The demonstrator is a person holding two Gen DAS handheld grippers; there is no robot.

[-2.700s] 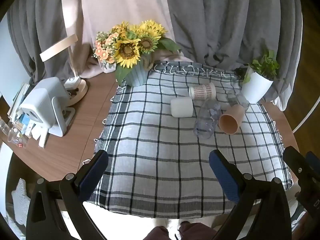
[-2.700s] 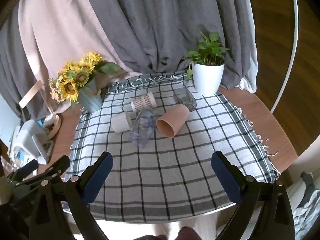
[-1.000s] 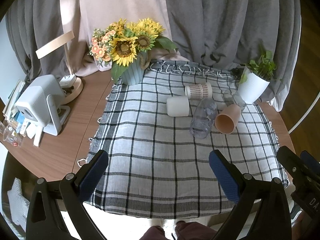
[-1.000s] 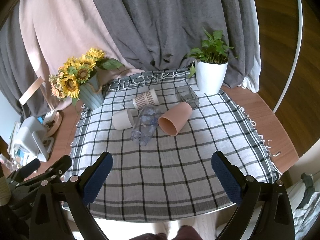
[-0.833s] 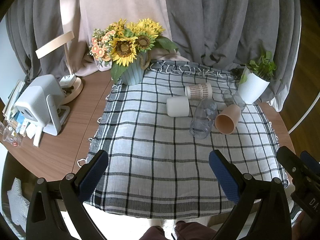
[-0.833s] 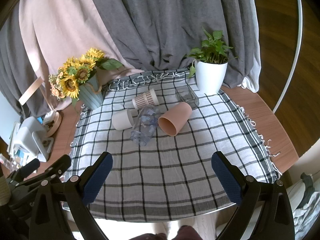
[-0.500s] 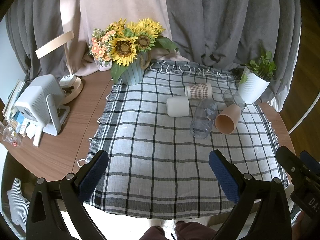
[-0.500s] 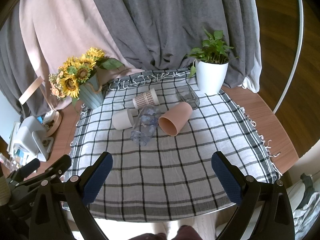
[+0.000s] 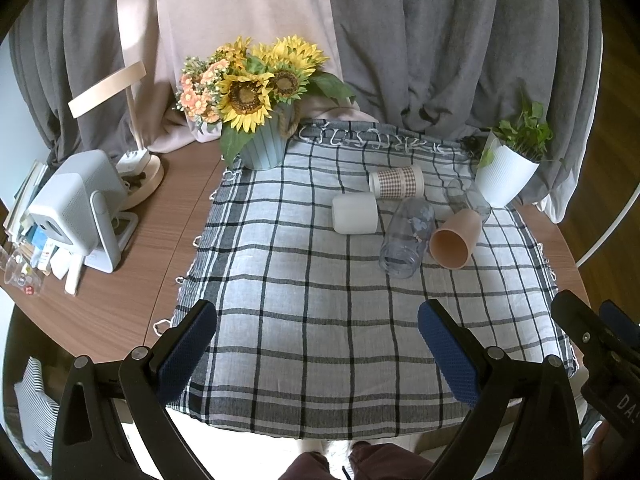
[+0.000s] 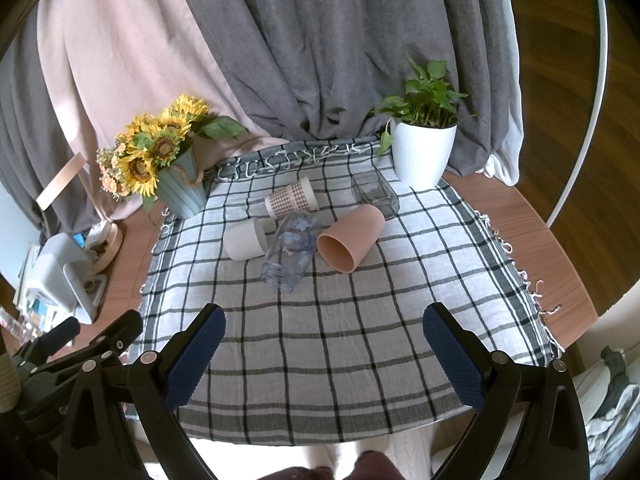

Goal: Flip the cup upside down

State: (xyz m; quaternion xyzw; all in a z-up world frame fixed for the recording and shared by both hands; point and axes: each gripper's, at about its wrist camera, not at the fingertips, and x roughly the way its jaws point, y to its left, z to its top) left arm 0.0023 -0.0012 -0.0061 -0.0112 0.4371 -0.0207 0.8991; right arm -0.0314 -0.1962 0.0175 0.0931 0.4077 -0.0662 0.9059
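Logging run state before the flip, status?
Left gripper and right gripper both open, empty, short of the cups. Pink cup on its side on the checked cloth, untouched. Clear cup lies against it.

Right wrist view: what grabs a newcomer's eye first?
Probably the sunflower bouquet at the back left corner of the checked cloth, and the potted plant at the back right. Between them, five cups lie tipped on their sides in a cluster, the pink cup most prominent, its mouth toward the camera. The right gripper hangs open and empty at the near edge.
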